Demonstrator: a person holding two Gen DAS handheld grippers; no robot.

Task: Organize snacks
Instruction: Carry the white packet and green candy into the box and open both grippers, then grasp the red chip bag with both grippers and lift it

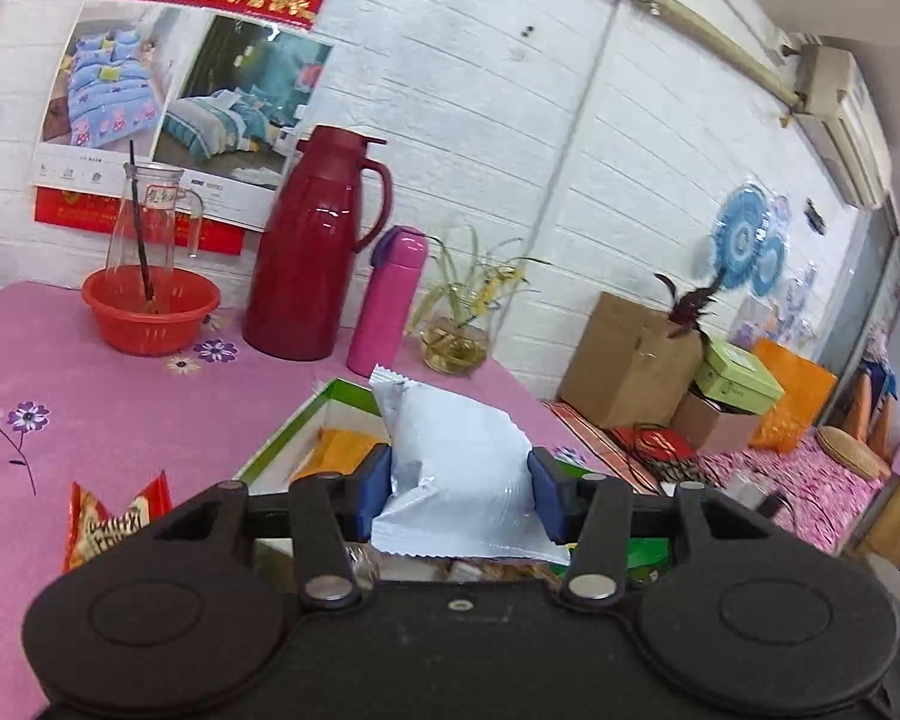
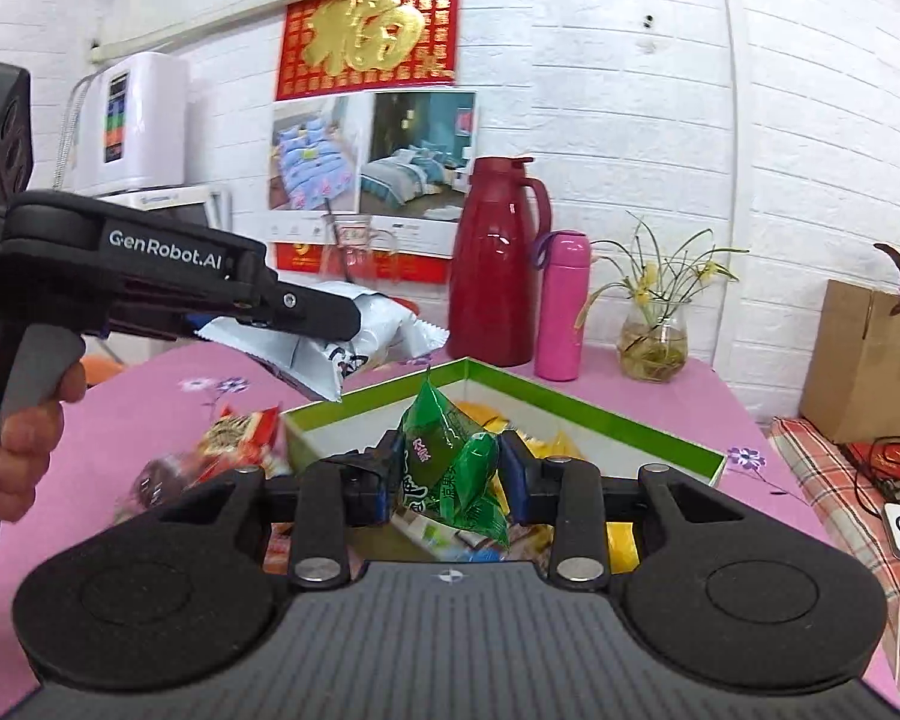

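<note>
Now I want each packet well over the green-rimmed box (image 2: 576, 414) before I let go. My left gripper (image 1: 459, 489) pinches the white packet (image 1: 456, 474) above the box's near corner; my right gripper (image 2: 450, 474) is closed on the green packet (image 2: 450, 462), hanging over the snacks inside.

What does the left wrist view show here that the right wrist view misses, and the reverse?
Only the left wrist view: the red basket under the glass pitcher, and the wall air conditioner.

Only the right wrist view: the right tongs shut on a green packet, and the white wall appliance.

Both: the white packet in the left tongs, the green-rimmed box, red thermos and pink bottle.
</note>
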